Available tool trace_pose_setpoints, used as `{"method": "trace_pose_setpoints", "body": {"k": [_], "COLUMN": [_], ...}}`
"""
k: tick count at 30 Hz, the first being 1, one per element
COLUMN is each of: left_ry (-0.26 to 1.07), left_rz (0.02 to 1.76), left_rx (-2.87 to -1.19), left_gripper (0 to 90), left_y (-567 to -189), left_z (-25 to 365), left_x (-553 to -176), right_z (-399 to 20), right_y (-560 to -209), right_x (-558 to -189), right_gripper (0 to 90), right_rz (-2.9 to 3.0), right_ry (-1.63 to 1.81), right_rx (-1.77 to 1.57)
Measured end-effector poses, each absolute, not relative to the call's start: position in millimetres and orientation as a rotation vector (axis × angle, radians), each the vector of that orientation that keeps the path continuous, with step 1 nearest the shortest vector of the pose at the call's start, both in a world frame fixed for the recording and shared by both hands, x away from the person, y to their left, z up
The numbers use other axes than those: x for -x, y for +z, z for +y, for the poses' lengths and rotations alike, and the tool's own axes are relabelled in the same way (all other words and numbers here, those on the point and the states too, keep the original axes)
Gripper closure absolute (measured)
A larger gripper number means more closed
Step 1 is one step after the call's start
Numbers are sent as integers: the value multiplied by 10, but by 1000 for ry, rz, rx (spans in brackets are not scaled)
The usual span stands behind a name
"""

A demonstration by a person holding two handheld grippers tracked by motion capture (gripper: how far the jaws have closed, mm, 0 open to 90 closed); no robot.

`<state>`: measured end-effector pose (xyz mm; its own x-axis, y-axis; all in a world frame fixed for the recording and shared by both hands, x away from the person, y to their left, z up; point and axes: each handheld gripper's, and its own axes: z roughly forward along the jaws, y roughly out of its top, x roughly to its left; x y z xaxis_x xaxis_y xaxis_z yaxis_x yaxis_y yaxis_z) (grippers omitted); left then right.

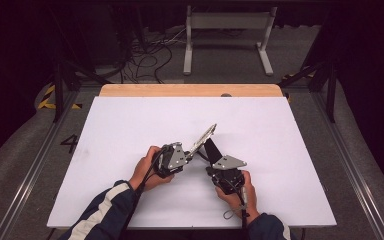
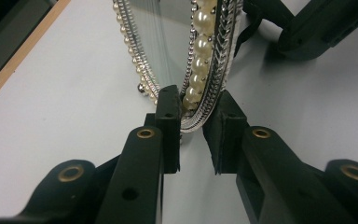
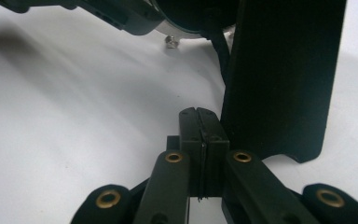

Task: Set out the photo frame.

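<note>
Left gripper (image 1: 192, 151) holding tilted mirror (image 1: 203, 138), right gripper (image 1: 211, 148) beside, white table (image 1: 130, 130)

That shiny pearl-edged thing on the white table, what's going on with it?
A person sits at the white table with a gripper in each hand. The left gripper is clamped on the rim of an oval picture frame edged with pearls, holding it tilted up off the table. The right gripper has its jaws shut and sits beside the frame's black back stand; whether it touches the stand I can't tell.
</note>
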<state>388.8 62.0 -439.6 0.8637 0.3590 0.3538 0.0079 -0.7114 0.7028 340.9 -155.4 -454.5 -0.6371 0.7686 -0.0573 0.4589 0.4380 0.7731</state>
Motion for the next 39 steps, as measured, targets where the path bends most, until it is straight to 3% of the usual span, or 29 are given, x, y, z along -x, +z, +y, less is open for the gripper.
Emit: {"method": "trace_pose_setpoints", "body": {"k": [39], "left_ry": [566], "left_rz": [199], "left_rx": [-2281], "left_gripper": [717], "left_y": [-4376], "left_z": [450], "left_x": [-3661], "right_z": [-1835], "right_y": [-4505], "right_x": [-3532], "right_gripper": [887], "right_rz": [2346], "right_ry": [977], "right_rx": [-1032]}}
